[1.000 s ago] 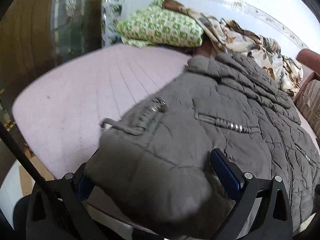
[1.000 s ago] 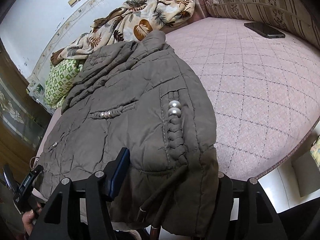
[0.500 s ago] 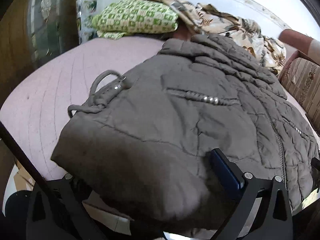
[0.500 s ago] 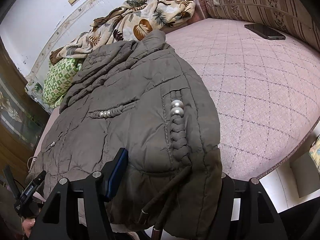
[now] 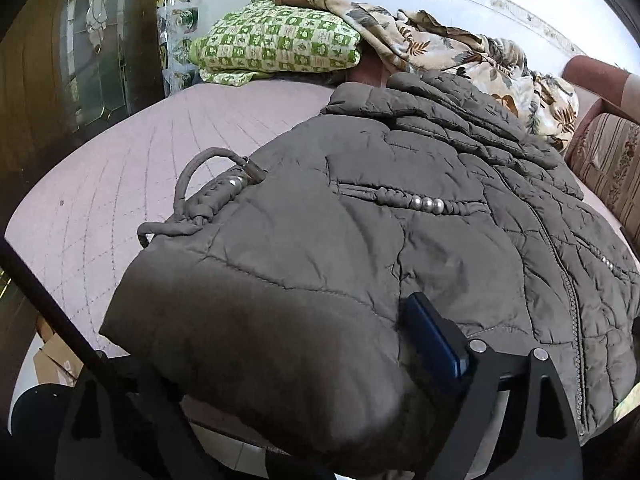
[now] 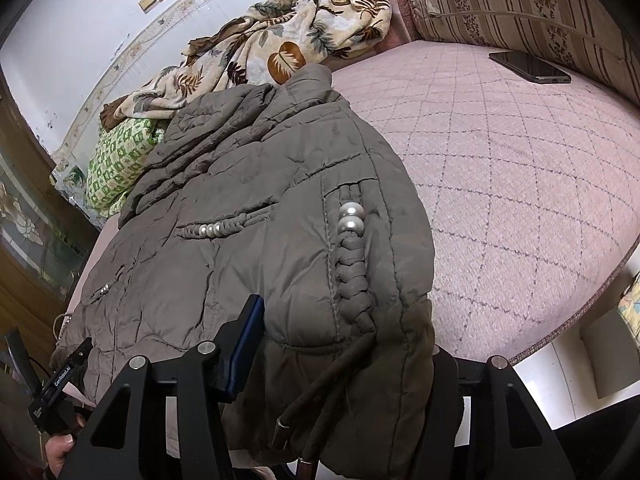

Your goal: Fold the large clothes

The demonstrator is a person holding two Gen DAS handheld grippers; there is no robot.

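On my left, the left hand-held gripper (image 5: pixel 280 364) is closing on the jacket (image 5: pixel 400 216) hem, which bulges between its jaws; whether the pads press yet I cannot tell; the jacket lies spread on the pink bed (image 5: pixel 120 168), collar towards the pillow (image 5: pixel 276 40) and blanket (image 6: pixel 280 44); the right hand-held gripper (image 6: pixel 344 356) is closing too, grasping the hem by the cords (image 6: pixel 340 376); a phone (image 6: pixel 528 66) lies far right.
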